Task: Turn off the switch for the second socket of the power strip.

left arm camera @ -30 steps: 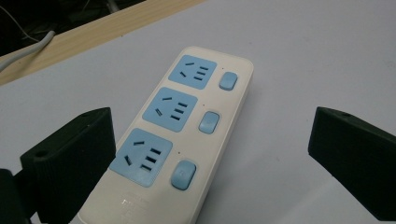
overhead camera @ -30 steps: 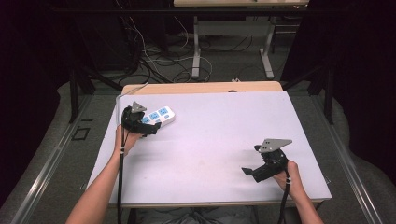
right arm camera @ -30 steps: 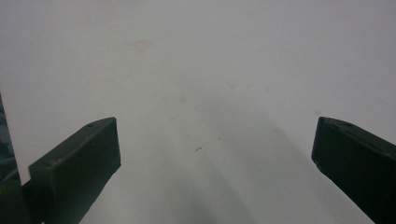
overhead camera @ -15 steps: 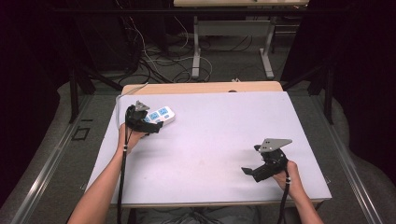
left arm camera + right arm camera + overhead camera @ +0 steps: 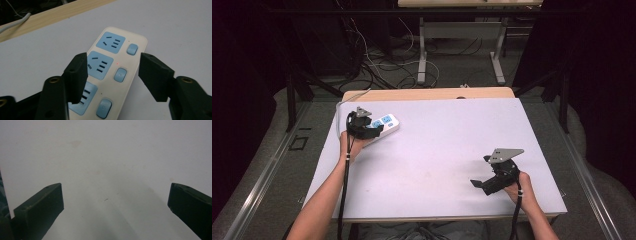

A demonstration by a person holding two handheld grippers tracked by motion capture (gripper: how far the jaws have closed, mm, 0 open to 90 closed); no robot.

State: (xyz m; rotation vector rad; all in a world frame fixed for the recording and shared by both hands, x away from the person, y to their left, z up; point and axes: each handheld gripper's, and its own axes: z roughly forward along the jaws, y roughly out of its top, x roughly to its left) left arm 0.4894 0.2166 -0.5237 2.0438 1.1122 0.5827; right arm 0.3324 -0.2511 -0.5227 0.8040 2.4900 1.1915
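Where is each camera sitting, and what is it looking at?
High view: above the person's side, looking forward and down at the table; shows both forearms, left tongs, right tongs.
Left gripper view: rides the left tongs, looking down at the power strip.
Right gripper view: rides the right tongs, facing bare tabletop.
Shared: the high view and left gripper view both show the power strip.

Left gripper (image 5: pixel 371 131) and right gripper (image 5: pixel 484 185) both gape.
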